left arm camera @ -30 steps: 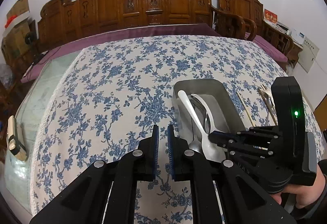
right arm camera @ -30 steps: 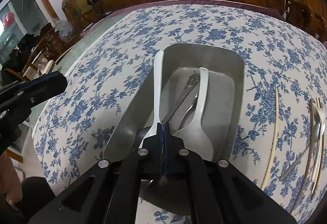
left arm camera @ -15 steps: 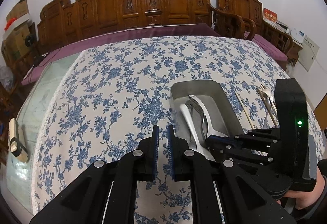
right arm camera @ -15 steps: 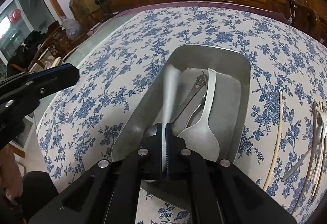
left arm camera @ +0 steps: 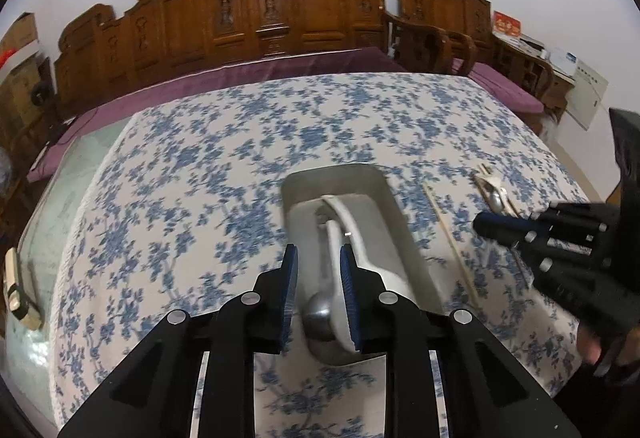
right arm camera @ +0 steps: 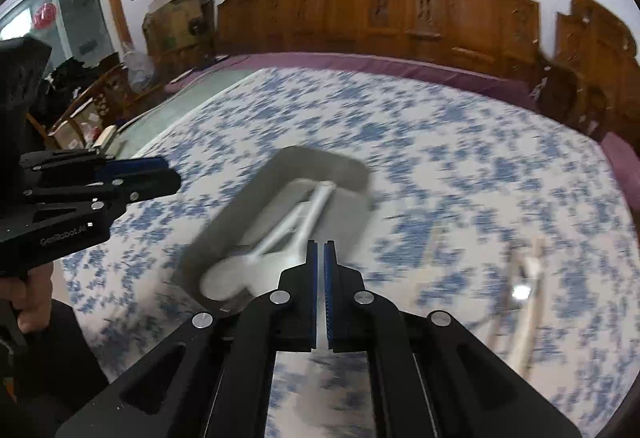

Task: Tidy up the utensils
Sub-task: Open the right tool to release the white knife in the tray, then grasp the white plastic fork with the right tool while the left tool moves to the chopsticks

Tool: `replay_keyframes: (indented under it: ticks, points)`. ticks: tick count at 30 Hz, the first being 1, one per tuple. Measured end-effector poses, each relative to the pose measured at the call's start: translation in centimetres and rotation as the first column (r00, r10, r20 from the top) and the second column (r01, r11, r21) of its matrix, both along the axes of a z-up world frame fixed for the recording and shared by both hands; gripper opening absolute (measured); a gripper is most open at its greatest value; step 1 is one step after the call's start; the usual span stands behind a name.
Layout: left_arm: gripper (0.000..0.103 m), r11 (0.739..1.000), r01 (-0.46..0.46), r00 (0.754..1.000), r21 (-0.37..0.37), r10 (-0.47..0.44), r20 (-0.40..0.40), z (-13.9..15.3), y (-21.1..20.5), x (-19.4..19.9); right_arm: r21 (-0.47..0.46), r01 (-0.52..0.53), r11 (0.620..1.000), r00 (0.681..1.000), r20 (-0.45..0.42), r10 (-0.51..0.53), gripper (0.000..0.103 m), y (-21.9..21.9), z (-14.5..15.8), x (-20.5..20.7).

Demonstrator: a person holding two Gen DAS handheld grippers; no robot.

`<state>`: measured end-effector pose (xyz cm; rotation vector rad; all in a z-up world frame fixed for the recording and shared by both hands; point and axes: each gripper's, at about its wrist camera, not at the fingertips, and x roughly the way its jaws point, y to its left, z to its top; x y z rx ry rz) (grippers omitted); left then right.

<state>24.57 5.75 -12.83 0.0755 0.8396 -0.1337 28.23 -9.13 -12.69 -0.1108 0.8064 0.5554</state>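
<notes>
Plainly, from the left wrist, the left tongs are opening, empty, over the metal tray; loose chopsticks lie lengthwise to their right on the surface, nearer the right tongs. From the right wrist, the right tongs are pinched narrow, empty, the utensils blurred to their right.

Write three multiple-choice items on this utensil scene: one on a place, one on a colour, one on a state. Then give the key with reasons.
1. Where do the white spoons lie?
A. In the metal tray
B. On the purple cushion
C. On the floor

2. What colour is the tablecloth's flower print?
A. Red
B. Blue
C. Green

3. How are the right tongs?
A. Shut on a chopstick
B. Wide open
C. Shut, holding nothing

Key: A, the spoons rest inside the tray's walls; B, blue blossoms cover the white cloth; C, the blue pads nearly meet with nothing between them.
</notes>
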Motion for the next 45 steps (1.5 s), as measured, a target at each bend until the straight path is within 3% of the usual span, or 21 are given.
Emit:
replay_keyframes:
  ticks: [5, 9, 17, 29, 40, 45]
  points:
    - [0.024, 0.999, 0.044, 0.999, -0.010, -0.044, -0.001, -0.2, -3.0, 0.4, -0.010, 0.066, 0.998, 0.997, 0.036, -0.066, 0.006, -5.0, 0.6, 0.9]
    - [0.025, 0.997, 0.073, 0.997, -0.024, -0.073, -0.010, -0.7, -5.3, 0.7, -0.009, 0.109, 0.994, 0.993, 0.043, -0.109, 0.018, -8.2, 0.0, 1.9]
    - [0.033, 0.993, 0.107, 0.994, -0.055, -0.109, -0.031, -2.1, -9.3, 2.1, -0.054, 0.123, 0.991, 0.992, -0.012, -0.124, 0.018, -12.1, -3.7, 4.3]
    - [0.034, 0.990, 0.129, 0.989, -0.062, -0.133, -0.061, -4.0, -12.5, 2.9, -0.068, 0.124, 0.990, 0.983, -0.126, -0.132, 0.018, -13.7, -8.9, 6.7]
    - [0.034, 0.988, 0.135, 0.986, -0.070, -0.141, -0.090, -5.3, -13.7, 3.1, -0.131, 0.126, 0.983, 0.977, -0.158, -0.146, 0.017, -13.3, -10.4, 7.7]
    - [0.034, 0.988, 0.141, 0.984, -0.055, -0.146, -0.102, -6.0, -14.5, 3.4, -0.118, 0.124, 0.985, 0.974, -0.174, -0.143, 0.009, -13.5, -10.3, 7.8]
